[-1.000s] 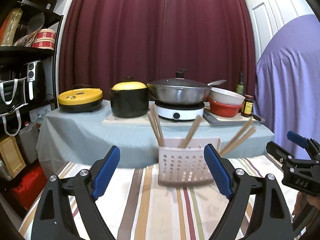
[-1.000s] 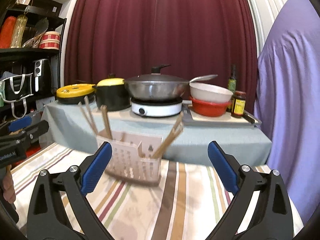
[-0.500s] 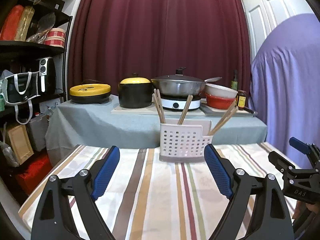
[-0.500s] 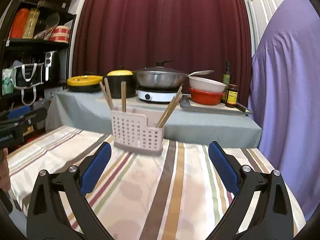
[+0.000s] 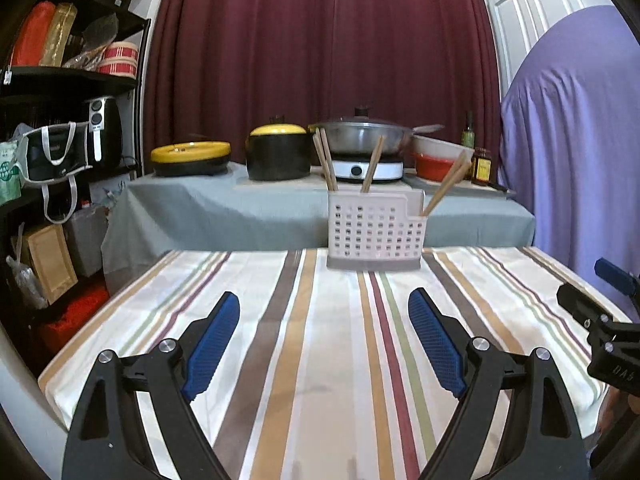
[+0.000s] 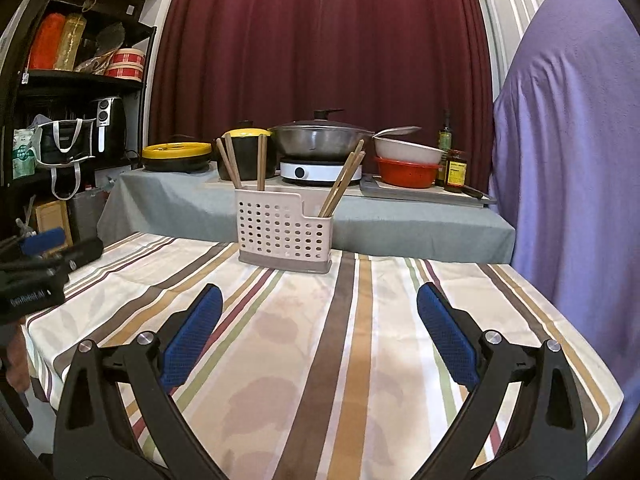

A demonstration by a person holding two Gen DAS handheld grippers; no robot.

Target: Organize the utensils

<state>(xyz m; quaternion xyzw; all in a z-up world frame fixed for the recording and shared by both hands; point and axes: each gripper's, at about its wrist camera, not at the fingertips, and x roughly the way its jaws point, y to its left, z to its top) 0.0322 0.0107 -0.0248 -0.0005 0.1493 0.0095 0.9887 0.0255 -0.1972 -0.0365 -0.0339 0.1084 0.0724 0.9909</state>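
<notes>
Facing a striped worktop [image 5: 280,360], two hand-held grippers hover low at its near edge, both empty. On the left, the left hand-held gripper [image 5: 324,336] has its blue pads spread wide apart, holding nothing. Ahead of it, at the far edge of the worktop, stands a perforated utensil caddy [image 5: 374,232]. Wooden chopsticks [image 5: 325,160] lean out of its left compartment, a single one rises near the middle, and another pair [image 5: 448,186] slants from the lower right compartment. To the right, the right hand-held gripper [image 6: 318,334] is equally spread and empty. Judging by this, the sticks already sit in the caddy. Any further grasp would do best pinching one stick near its top, lifting straight up so the light caddy does not tip.
</notes>
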